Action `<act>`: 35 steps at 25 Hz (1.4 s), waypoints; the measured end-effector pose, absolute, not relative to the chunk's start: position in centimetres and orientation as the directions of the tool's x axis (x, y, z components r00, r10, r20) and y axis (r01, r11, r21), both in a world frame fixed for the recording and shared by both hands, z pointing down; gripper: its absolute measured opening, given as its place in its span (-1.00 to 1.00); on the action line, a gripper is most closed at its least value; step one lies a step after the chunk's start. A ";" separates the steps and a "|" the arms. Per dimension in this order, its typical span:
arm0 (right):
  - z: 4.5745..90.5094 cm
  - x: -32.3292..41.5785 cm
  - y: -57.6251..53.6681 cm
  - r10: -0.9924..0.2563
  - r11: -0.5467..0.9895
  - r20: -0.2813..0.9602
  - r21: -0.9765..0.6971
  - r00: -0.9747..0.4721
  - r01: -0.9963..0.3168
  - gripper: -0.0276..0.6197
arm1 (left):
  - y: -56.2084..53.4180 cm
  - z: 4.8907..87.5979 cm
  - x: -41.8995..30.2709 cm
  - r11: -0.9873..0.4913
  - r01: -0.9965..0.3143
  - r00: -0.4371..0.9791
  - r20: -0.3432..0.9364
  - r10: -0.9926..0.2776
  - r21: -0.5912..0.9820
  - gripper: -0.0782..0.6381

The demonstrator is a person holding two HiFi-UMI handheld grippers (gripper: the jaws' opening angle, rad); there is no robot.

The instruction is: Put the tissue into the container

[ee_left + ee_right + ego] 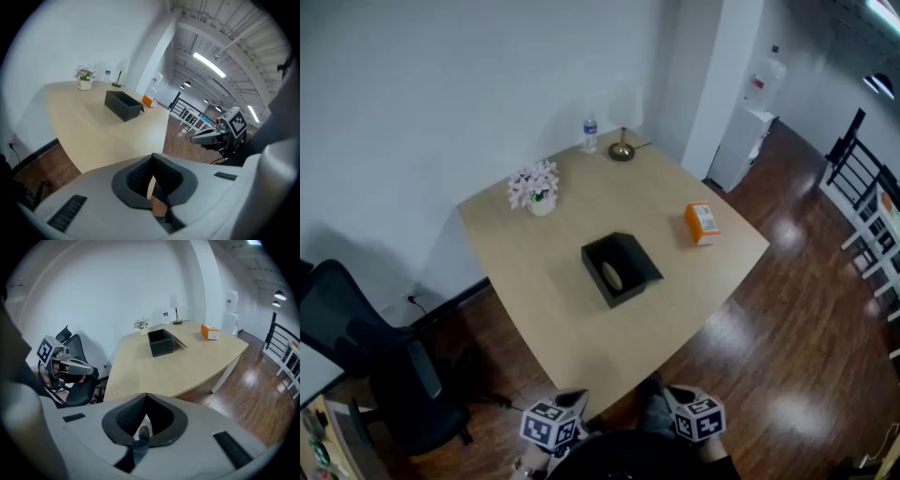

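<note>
An orange tissue pack (701, 223) stands near the table's right edge, also seen in the right gripper view (210, 331). The black open container (620, 268) sits at the table's middle, with a pale oval thing (611, 275) inside it. Both grippers hang low, short of the table's near edge, close to the person's body; their marker cubes (551, 424) (698, 419) show at the bottom of the head view. My left gripper (151, 174) is shut with nothing in it. My right gripper (145, 414) is shut and empty too. Each gripper points toward the table and container (123, 104).
A small pot of pink flowers (534, 187), a water bottle (590, 134) and a brass dish (622, 152) stand at the table's far side. A black office chair (384, 366) is to the left. Dark wood floor surrounds the table (544, 300).
</note>
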State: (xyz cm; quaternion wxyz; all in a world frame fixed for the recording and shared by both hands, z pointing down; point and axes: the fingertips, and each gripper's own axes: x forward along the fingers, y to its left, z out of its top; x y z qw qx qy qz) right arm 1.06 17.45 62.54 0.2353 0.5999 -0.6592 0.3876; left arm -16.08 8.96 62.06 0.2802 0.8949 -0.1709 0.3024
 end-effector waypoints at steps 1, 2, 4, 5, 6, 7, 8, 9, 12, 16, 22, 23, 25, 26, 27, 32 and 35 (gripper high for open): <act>62.8 1.8 17.0 -0.612 -0.027 0.775 -0.224 -0.161 -0.974 -0.90 | 8.6 62.0 -15.8 -0.778 -0.490 0.753 0.641 -0.150 0.393 -0.77; 63.1 2.6 16.5 -0.614 -0.034 0.774 -0.221 -0.154 -0.975 -0.90 | 8.2 61.8 -15.4 -0.770 -0.506 0.746 0.645 -0.165 0.388 -0.77; 63.2 4.1 15.3 -0.621 -0.039 0.770 -0.220 -0.148 -0.975 -0.90 | 7.3 61.6 -14.5 -0.750 -0.539 0.735 0.649 -0.197 0.384 -0.77; 63.1 4.9 14.6 -0.626 -0.038 0.765 -0.220 -0.148 -0.975 -0.90 | 6.7 61.4 -14.0 -0.737 -0.556 0.730 0.649 -0.213 0.384 -0.77; 62.8 5.9 13.7 -0.634 -0.036 0.759 -0.220 -0.148 -0.975 -0.90 | 6.1 61.2 -13.4 -0.724 -0.573 0.725 0.650 -0.229 0.384 -0.77; 62.6 6.9 12.8 -0.644 -0.037 0.751 -0.223 -0.147 -0.974 -0.90 | 5.4 61.0 -12.8 -0.712 -0.588 0.720 0.650 -0.243 0.385 -0.77; 62.4 8.1 11.7 -0.654 -0.039 0.742 -0.227 -0.147 -0.973 -0.90 | 4.7 60.8 -12.2 -0.701 -0.601 0.714 0.651 -0.257 0.384 -0.77; 62.2 9.4 10.6 -0.664 -0.041 0.734 -0.229 -0.145 -0.973 -0.90 | 4.0 60.7 -11.5 -0.691 -0.614 0.708 0.654 -0.268 0.381 -0.77; 61.6 13.8 7.4 -0.682 -0.040 0.719 -0.217 -0.132 -0.975 -0.90 | 1.9 60.1 -9.3 -0.669 -0.645 0.686 0.666 -0.293 0.370 -0.77; 60.8 20.1 2.7 -0.702 -0.053 0.704 -0.199 -0.105 -0.979 -0.90 | -0.6 59.6 -6.6 -0.639 -0.684 0.653 0.685 -0.323 0.351 -0.77; 60.5 27.6 -4.0 -0.715 -0.048 0.695 -0.158 -0.076 -0.986 -0.90 | -2.8 60.0 -4.7 -0.581 -0.747 0.590 0.727 -0.352 0.325 -0.77; 60.6 28.9 -5.1 -0.717 -0.051 0.693 -0.154 -0.071 -0.987 -0.90 | -3.1 59.9 -4.5 -0.573 -0.755 0.581 0.731 -0.358 0.320 -0.77; 60.5 31.5 -7.3 -0.719 -0.064 0.693 -0.138 -0.051 -0.988 -0.90 | -3.7 59.5 -4.0 -0.559 -0.769 0.566 0.737 -0.369 0.311 -0.77; 60.3 32.9 -8.5 -0.722 -0.073 0.691 -0.127 -0.035 -0.989 -0.90 | -4.0 59.3 -3.9 -0.552 -0.775 0.560 0.739 -0.374 0.308 -0.77; 60.1 34.2 -9.8 -0.726 -0.082 0.687 -0.115 -0.020 -0.990 -0.89 | -4.3 59.2 -3.7 -0.545 -0.781 0.554 0.742 -0.378 0.305 -0.77; 60.4 39.3 -15.9 -0.728 -0.121 0.684 -0.062 0.046 -0.991 -0.46 | -4.8 59.2 -2.9 -0.511 -0.806 0.525 0.759 -0.385 0.298 -0.77; 61.5 41.9 -19.1 -0.704 -0.141 0.704 -0.014 0.090 -0.990 0.31 | -4.8 59.3 -3.1 -0.485 -0.823 0.504 0.773 -0.386 0.295 -0.77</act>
